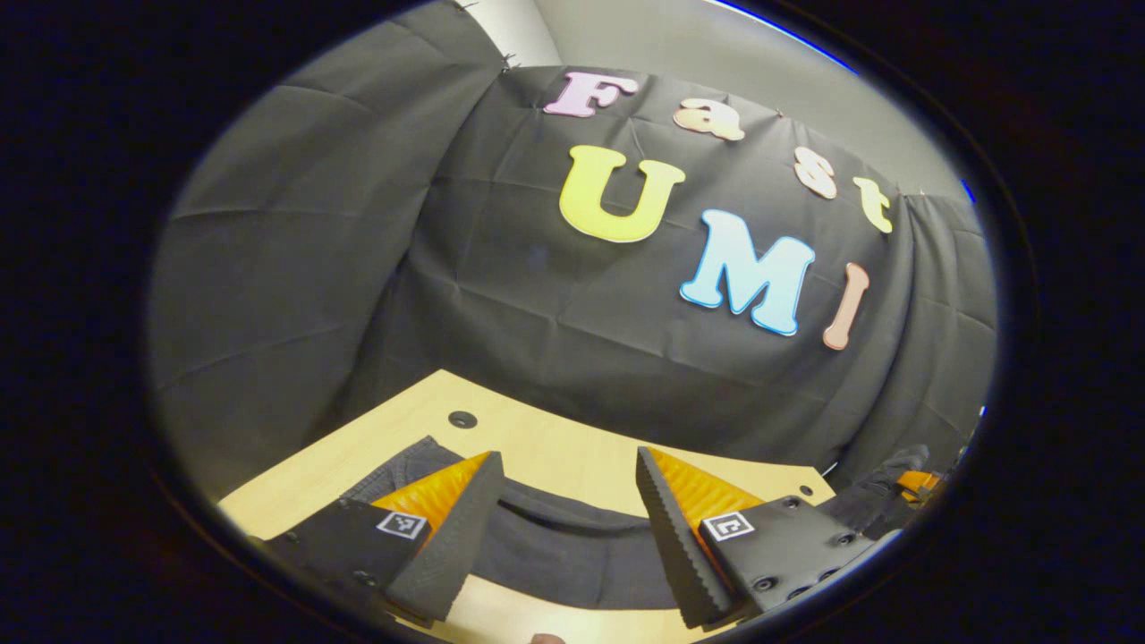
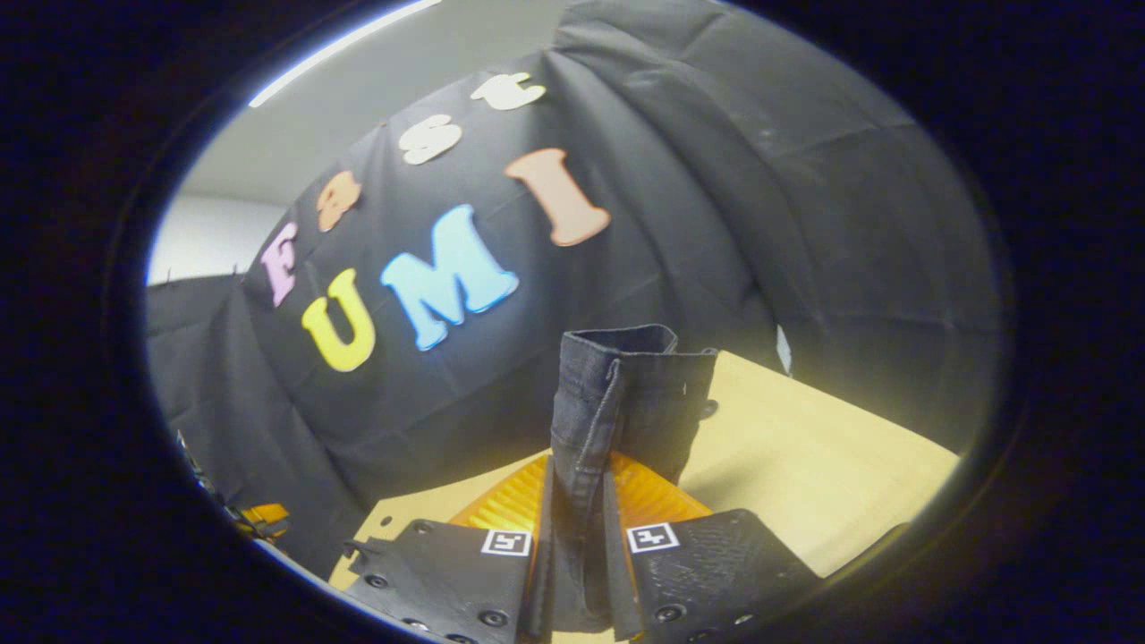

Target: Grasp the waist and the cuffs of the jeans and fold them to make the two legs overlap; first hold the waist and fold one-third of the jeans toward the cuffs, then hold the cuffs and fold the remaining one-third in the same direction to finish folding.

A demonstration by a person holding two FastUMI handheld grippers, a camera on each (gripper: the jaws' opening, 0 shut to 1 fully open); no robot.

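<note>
Right claw (image 2: pixel 577 572) pinches the jeans (image 2: pixel 617 402) hem; left claw (image 1: pixel 568 537) hovers spread over denim, needing to close for the leg-overlap fold

Jeans (image 2: pixel 617 402): dark matt denim, stitched seams, pinched between right gripper (image 2: pixel 580 572) ridged black pads. Table (image 1: pixel 555 438): pale smooth wood, beyond left gripper (image 1: pixel 564 537). Finger (image 1: pixel 438 492) backs: glossy ribbed orange plastic.

Left tongs (image 1: pixel 569 465) spread wide above dark jeans (image 1: pixel 572 546); wooden table (image 1: pixel 555 438).
</note>
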